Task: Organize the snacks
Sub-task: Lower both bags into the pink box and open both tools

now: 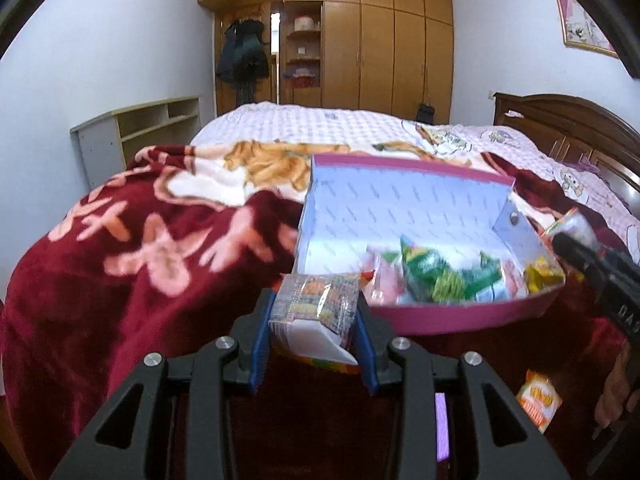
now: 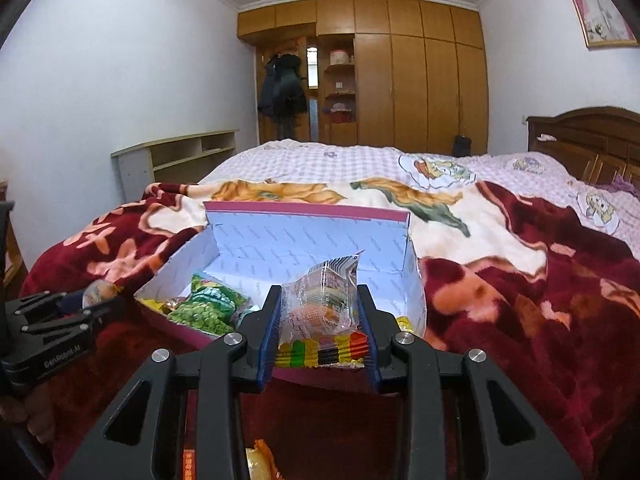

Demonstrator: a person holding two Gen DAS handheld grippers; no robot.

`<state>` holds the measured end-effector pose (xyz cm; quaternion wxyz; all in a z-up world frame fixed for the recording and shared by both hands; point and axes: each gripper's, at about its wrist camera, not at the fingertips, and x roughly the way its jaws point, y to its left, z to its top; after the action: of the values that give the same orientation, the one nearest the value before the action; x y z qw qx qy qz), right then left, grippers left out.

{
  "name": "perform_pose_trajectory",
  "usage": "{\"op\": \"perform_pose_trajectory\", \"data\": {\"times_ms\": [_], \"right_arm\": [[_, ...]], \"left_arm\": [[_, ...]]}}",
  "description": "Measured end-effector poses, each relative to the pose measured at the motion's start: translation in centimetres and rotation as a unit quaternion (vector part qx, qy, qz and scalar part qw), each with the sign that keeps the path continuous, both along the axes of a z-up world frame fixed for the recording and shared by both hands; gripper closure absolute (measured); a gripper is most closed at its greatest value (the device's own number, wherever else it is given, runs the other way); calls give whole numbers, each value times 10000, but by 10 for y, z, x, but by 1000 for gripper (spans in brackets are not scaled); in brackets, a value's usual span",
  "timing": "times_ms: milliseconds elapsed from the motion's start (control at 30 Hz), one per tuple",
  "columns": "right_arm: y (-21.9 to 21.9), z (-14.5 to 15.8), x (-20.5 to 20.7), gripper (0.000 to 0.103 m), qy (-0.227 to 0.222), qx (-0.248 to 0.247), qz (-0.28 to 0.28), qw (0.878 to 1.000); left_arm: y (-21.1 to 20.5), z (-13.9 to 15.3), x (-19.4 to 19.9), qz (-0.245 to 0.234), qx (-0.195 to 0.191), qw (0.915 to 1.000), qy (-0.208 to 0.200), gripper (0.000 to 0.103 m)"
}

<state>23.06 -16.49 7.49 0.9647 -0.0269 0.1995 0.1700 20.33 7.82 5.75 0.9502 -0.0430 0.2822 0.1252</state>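
Note:
An open pink box [image 1: 452, 314] with a white patterned inside lies on a red flowered blanket [image 1: 132, 248]; green and yellow snack packets [image 1: 444, 276] lie in it. My left gripper [image 1: 316, 320] is shut on a clear snack packet [image 1: 316, 300] with colourful print, just before the box's near left corner. My right gripper [image 2: 318, 320] is shut on a like clear packet [image 2: 320, 300], held upright over the near rim of the box [image 2: 416, 300]. Green packets [image 2: 208, 304] show inside. Each gripper appears at the edge of the other's view, the right gripper [image 1: 592, 260] and the left gripper [image 2: 76, 312].
An orange snack packet [image 1: 538, 400] lies on the blanket near the front right; another orange packet [image 2: 260, 460] shows under my right gripper. Behind are a wooden wardrobe [image 1: 380, 52], a low shelf unit [image 1: 140, 128] at the left wall and a dark headboard [image 2: 588, 136].

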Motion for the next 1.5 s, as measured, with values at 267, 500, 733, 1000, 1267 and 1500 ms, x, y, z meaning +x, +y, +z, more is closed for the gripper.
{"op": "perform_pose_trajectory", "data": {"times_ms": [267, 500, 733, 1000, 1267, 1500], "right_arm": [[13, -5, 32, 67, 463, -186, 122, 9987], [5, -18, 51, 67, 801, 17, 38, 9968], [-7, -31, 50, 67, 950, 414, 97, 9946], [-13, -32, 42, 67, 1077, 620, 233, 9920], [7, -37, 41, 63, 1186, 172, 438, 9918], [-7, -31, 37, 58, 984, 526, 373, 9931]], "left_arm": [[-5, 15, 25, -319, 279, 9988, -243, 64], [4, -4, 58, -348, 24, 9992, 179, 64], [-5, -19, 68, -762, 87, 9966, 301, 64], [-4, -27, 61, -947, -140, 9952, 216, 64], [-4, -27, 59, -963, -190, 9949, 250, 63], [-6, -25, 55, -947, -134, 9953, 122, 61]]}}
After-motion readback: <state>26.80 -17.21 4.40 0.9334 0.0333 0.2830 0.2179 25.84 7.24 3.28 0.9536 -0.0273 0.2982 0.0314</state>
